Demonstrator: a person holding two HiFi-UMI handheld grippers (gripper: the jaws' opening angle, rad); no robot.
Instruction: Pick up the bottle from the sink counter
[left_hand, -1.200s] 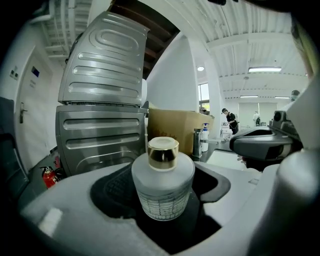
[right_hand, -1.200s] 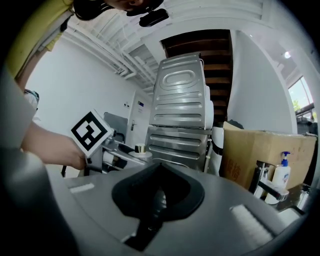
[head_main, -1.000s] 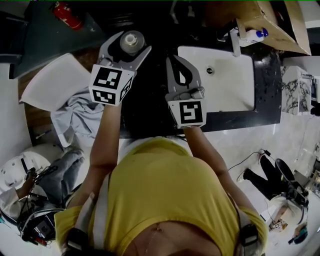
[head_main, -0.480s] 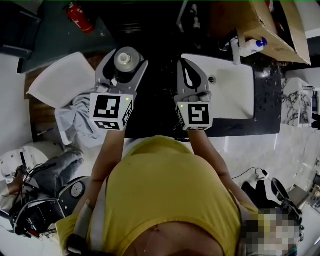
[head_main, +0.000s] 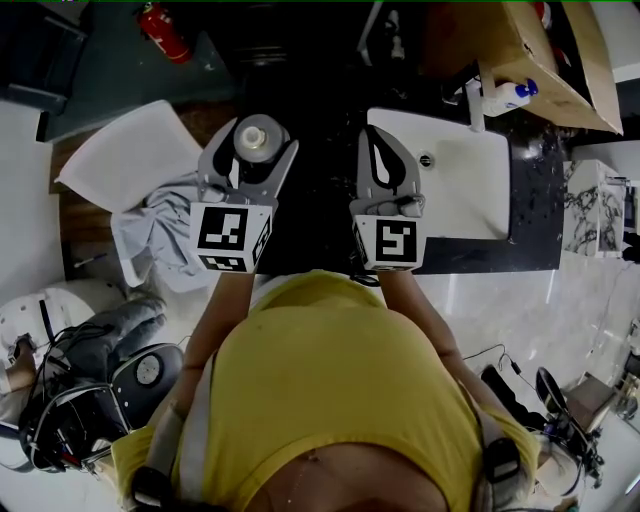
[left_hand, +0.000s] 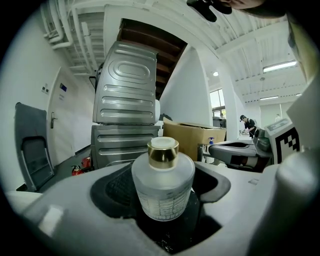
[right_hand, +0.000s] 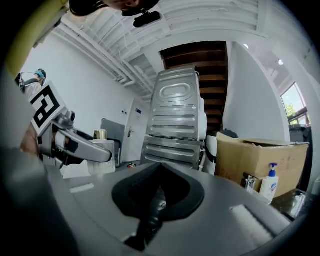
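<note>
**Bottle** (left_hand: 162, 180): round, frosted glass, gold collar, pale cap. It stands upright between the jaws of the left gripper (head_main: 252, 148), and the dark pads press on its two sides. Speckled dark surface (head_main: 310, 200) lies under it. Whether the base touches that surface cannot be told.

**Left gripper:** jaws closed onto the bottle at about its width. The marker cube (head_main: 232, 235) sits behind the jaws, toward the person.

**Right gripper** (head_main: 383, 150): jaws brought together, tips meeting, with nothing between them. It is level with the left gripper and just beside it over the same dark surface. Its own marker cube (head_main: 388, 242) is at the rear.

**Sink basin** (head_main: 470, 165): white, immediately right of the right jaws, set into the surface.

**Faucet** (head_main: 470, 100): at the far edge of the basin, ahead and right of the right jaws.

**Pump bottle** (head_main: 505, 97): white with a blue top, beside the faucet.

**Cardboard box** (head_main: 540, 45): open, beyond the pump bottle.

**Grey cloth** (head_main: 160, 235): crumpled, left of the left jaws and nearer the person.

**White sheet** (head_main: 125, 160): left of the left jaws, touching the cloth.

**Fire extinguisher** (head_main: 162, 30): red, well ahead and left of the left jaws.
</note>
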